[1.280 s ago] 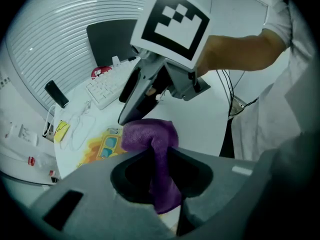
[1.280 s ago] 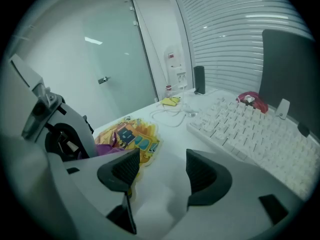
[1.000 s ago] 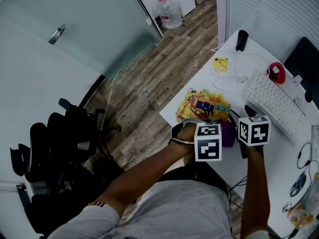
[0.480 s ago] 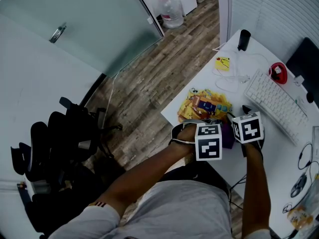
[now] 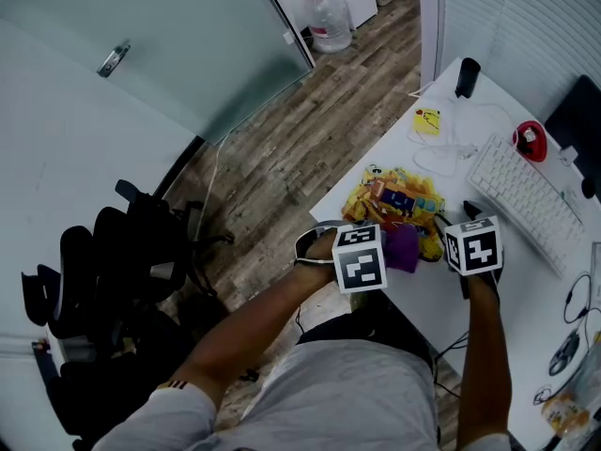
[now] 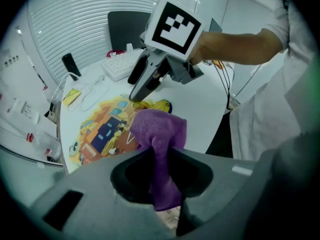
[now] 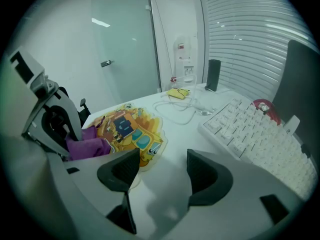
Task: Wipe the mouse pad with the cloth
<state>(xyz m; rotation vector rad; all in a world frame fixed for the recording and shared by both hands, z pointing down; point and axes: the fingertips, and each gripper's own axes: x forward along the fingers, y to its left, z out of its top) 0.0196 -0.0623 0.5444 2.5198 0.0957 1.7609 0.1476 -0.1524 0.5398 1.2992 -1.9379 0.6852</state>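
A yellow cartoon mouse pad (image 5: 394, 200) (image 6: 102, 129) (image 7: 131, 126) lies near the white desk's left corner. My left gripper (image 5: 390, 252) (image 6: 160, 156) is shut on a purple cloth (image 5: 402, 246) (image 6: 159, 134) (image 7: 86, 147), which bunches over the pad's near edge. To the right of the pad my right gripper (image 5: 470, 216) (image 7: 162, 169) hovers open over bare desk with nothing between its jaws. In the left gripper view that right gripper (image 6: 136, 91) points down at the pad's far edge.
A white keyboard (image 5: 521, 200) (image 7: 250, 134) lies right of the pad, with a red round object (image 5: 529, 139) behind it. White cables (image 5: 441, 148), a yellow note (image 5: 427, 120) and a black cylinder (image 5: 467, 76) sit at the desk's far end. A black office chair (image 5: 113, 261) stands on the floor to the left.
My left gripper has pulled back toward the desk's near-left edge, dragging the purple cloth with it. The right gripper has stayed in place.
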